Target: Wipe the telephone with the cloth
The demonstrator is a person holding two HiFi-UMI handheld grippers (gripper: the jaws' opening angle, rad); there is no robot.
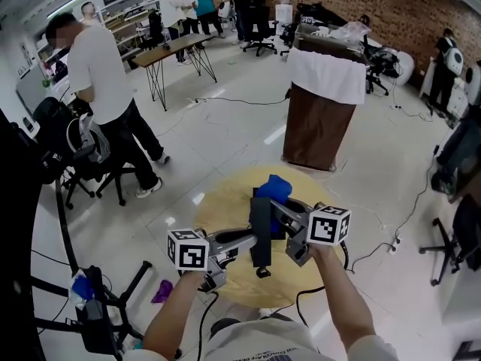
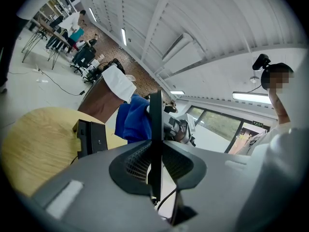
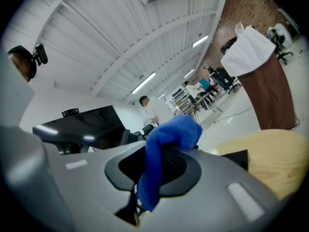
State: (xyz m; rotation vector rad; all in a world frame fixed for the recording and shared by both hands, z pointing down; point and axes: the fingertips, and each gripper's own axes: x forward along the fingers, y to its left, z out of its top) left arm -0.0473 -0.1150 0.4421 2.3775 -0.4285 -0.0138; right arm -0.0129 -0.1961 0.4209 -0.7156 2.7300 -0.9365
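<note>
- Blue soft cloth [image 3: 166, 149] is clamped between the jaws of the right gripper [image 3: 153, 175], with a rounded fold standing out above them and a tail hanging below.
- A black flat telephone handset [image 2: 155, 129] is gripped edge-on by the left gripper [image 2: 155, 166], whose jaws are closed on its two broad faces.
- In the head view the handset [image 1: 261, 235] is held over a round pale wooden tabletop [image 1: 218, 201], between the left gripper [image 1: 249, 241] and the right gripper [image 1: 276, 207].
- The cloth [image 1: 274, 186] is bunched at the handset's far end; in the left gripper view it [image 2: 131, 121] lies just beside that end, apparently touching it.
- A black box-shaped telephone base [image 2: 91, 138] rests on the tabletop [image 2: 38, 139], apart from the handset.
- Beyond the tabletop, a brown stand draped with white fabric [image 1: 323, 115] is seen on the floor, and a person in a white shirt [image 1: 101, 74] is standing at the left.
</note>
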